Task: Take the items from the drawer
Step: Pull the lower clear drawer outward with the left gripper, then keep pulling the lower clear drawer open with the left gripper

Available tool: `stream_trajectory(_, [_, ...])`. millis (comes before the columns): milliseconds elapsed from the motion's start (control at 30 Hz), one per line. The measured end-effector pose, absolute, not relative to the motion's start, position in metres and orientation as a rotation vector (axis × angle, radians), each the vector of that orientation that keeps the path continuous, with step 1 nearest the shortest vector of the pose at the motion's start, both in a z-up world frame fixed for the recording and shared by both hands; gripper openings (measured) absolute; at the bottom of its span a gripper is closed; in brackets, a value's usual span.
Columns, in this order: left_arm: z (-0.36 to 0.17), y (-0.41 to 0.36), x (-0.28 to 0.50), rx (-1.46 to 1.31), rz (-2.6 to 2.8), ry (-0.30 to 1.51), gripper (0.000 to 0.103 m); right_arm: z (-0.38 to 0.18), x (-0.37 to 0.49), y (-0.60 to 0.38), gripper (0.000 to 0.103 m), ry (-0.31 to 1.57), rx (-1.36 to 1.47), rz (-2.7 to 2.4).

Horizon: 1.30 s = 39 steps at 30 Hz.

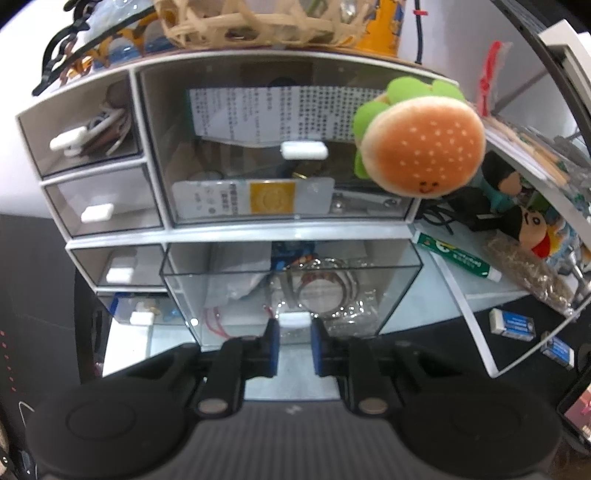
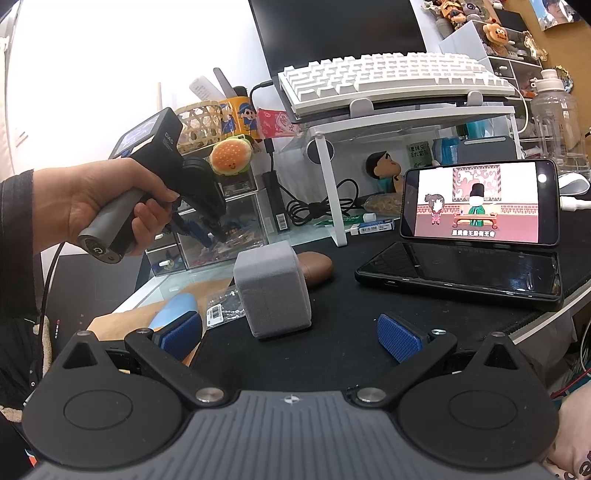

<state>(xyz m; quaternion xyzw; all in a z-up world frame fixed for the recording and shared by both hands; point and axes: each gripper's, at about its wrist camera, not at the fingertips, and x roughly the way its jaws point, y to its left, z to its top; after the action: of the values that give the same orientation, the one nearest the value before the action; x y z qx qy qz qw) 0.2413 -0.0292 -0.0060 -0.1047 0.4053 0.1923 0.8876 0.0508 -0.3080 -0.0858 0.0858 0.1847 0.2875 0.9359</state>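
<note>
A white drawer unit point(image 1: 236, 229) with clear drawers fills the left wrist view. Its lower large drawer point(image 1: 291, 280) is pulled out and holds clear bags with rings and red wire. My left gripper point(image 1: 293, 325) is shut on that drawer's white handle point(image 1: 293, 319). It also shows in the right wrist view point(image 2: 207, 229), held by a hand at the drawer unit point(image 2: 221, 221). My right gripper point(image 2: 291, 338) is open and empty, low over the black mat, just short of a grey felt box point(image 2: 273, 295).
A burger plush point(image 1: 421, 147) hangs at the unit's right. A basket point(image 1: 251, 22) sits on top. A toothpaste tube point(image 1: 458, 258) and erasers point(image 1: 511, 323) lie to the right. The right wrist view shows a brown case point(image 2: 314, 267), phones point(image 2: 476, 203), a keyboard point(image 2: 388, 77) on a riser.
</note>
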Motion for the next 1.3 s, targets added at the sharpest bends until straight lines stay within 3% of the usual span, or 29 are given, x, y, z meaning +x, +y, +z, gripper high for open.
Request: stream_trajectory(1300, [-0.004,-0.052,0.192,-0.167,0.317,0.862,0.018,-0.081,0.048,-0.302,0.103,0.387,0.162,0.621])
